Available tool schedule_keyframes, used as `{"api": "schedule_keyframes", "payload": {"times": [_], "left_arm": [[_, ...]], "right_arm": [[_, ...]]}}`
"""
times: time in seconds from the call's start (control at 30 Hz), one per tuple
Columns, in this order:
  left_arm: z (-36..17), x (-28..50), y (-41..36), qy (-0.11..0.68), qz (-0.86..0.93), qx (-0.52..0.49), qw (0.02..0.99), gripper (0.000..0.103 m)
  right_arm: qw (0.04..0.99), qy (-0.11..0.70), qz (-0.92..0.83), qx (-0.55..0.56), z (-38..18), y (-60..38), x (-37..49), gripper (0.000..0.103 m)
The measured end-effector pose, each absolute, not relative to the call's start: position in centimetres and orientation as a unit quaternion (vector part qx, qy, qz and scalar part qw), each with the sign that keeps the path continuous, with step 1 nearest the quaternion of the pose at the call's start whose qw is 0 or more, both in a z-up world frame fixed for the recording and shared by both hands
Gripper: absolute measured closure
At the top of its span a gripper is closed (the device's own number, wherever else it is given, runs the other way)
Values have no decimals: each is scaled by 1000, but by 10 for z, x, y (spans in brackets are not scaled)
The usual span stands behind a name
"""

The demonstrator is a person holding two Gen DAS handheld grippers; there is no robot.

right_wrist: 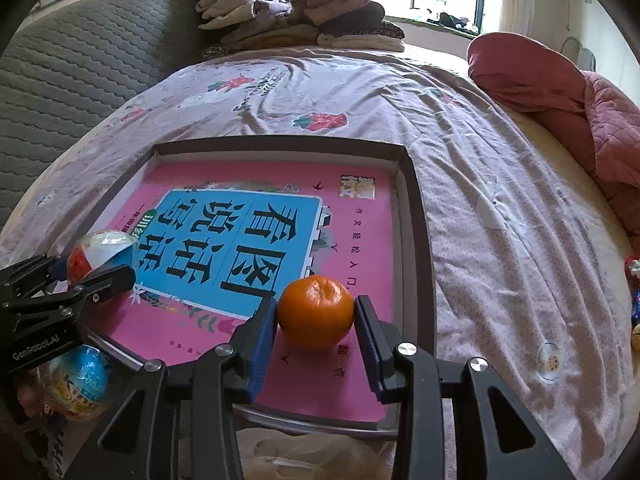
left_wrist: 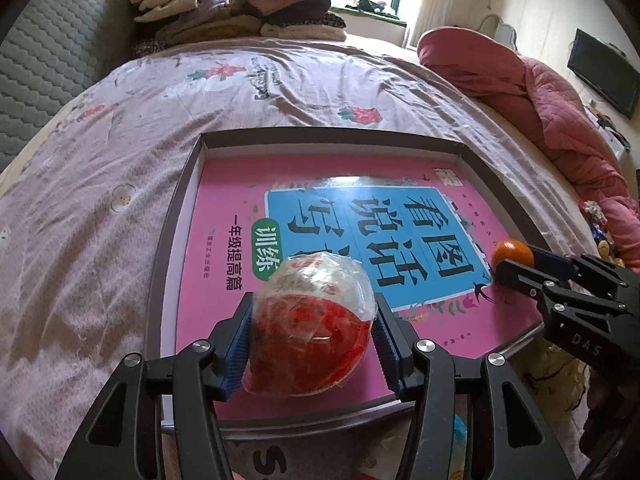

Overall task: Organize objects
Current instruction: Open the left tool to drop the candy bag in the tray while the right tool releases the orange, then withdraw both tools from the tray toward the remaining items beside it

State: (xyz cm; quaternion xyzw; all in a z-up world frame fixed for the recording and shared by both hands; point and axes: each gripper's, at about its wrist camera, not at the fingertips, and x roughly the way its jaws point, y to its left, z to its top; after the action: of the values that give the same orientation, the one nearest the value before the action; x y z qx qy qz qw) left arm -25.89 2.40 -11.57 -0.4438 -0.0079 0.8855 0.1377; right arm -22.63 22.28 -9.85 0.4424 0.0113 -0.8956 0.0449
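Observation:
A shallow grey box point(left_wrist: 182, 184) lies on the bed with a pink and blue book point(left_wrist: 224, 216) inside it. My left gripper point(left_wrist: 314, 340) is shut on a red and white plastic-wrapped egg toy point(left_wrist: 312, 320), held over the book's near left corner. My right gripper point(right_wrist: 316, 330) is shut on a small orange point(right_wrist: 316, 310), low over the book's near right part. The orange point(left_wrist: 512, 254) and right gripper point(left_wrist: 516, 270) also show in the left wrist view. The egg toy point(right_wrist: 98, 252) and left gripper point(right_wrist: 94, 276) show in the right wrist view.
The bed has a pale flowered cover point(right_wrist: 500, 208). Folded clothes point(right_wrist: 296, 16) are piled at the headboard and a pink quilt point(right_wrist: 568, 92) lies to the right. A blue and yellow wrapped egg toy point(right_wrist: 80, 384) lies near the box's front left. Small snacks point(right_wrist: 634, 296) lie at the right.

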Motion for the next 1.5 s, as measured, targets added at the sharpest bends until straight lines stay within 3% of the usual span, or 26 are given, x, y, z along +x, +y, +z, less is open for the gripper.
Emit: {"api": "schedule_keyframes", "payload": {"times": [0.07, 0.17, 0.63, 1.5], "left_arm": [[-114, -259, 24, -9, 886, -443, 137, 44], [-111, -258, 24, -12, 887, -440, 139, 42], [-86, -244, 23, -12, 896, -422, 137, 33], [-24, -190, 7, -14, 929, -352, 117, 29]], "right_arm": [[44, 10, -897, 439, -97, 224, -226, 55], [46, 10, -898, 437, -95, 224, -226, 53], [47, 9, -911, 410, -71, 223, -219, 52], [69, -3, -935, 348, -22, 227, -183, 52]]}}
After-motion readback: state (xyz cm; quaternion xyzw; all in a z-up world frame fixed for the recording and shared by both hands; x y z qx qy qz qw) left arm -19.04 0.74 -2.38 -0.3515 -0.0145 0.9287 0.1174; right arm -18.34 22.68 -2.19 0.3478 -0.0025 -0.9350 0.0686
